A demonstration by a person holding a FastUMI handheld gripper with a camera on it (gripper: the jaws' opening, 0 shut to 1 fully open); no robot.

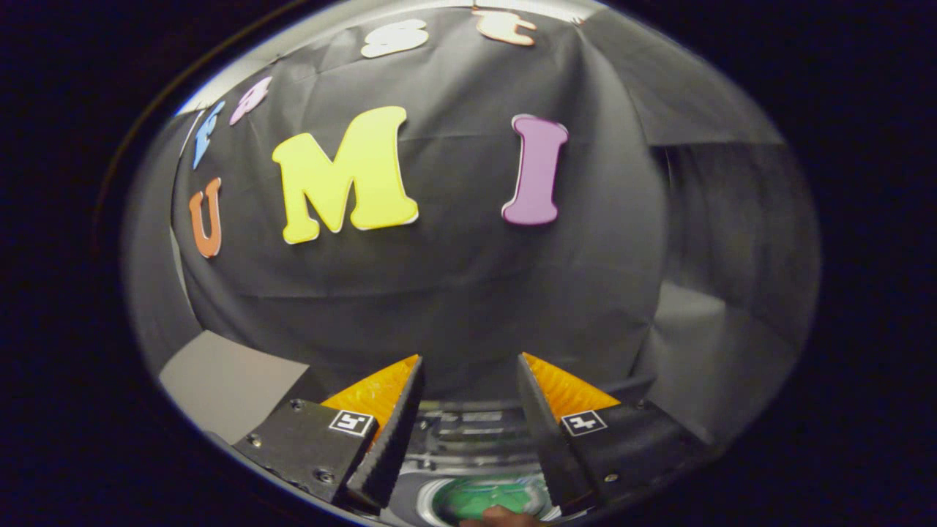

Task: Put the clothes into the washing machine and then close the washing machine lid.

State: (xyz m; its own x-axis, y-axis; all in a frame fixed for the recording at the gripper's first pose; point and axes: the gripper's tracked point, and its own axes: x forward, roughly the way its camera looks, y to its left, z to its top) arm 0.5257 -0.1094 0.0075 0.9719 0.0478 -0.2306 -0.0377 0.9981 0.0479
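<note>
Clothes are hard to make out here: something green (489,496), possibly a garment, is glimpsed low between the fingers, inside a pale round rim that may be the washing machine (468,446) opening, though the view there is dim and cropped. The gripper (468,410) is held spread, with nothing between its fingers (388,439), and it is aimed mostly at the black cloth wall (454,293) beyond them. A small part of what seems to be a hand (505,517) is seen just below the green patch.

For the step in hand, the gripper would best be tilted downward so the opening is brought ahead of the fingers before any grasp is tried. Open room lies ahead, up to the wall. The machine's rim sits close under the fingertips and should be cleared. A pale panel (227,380) stands off to the left.
</note>
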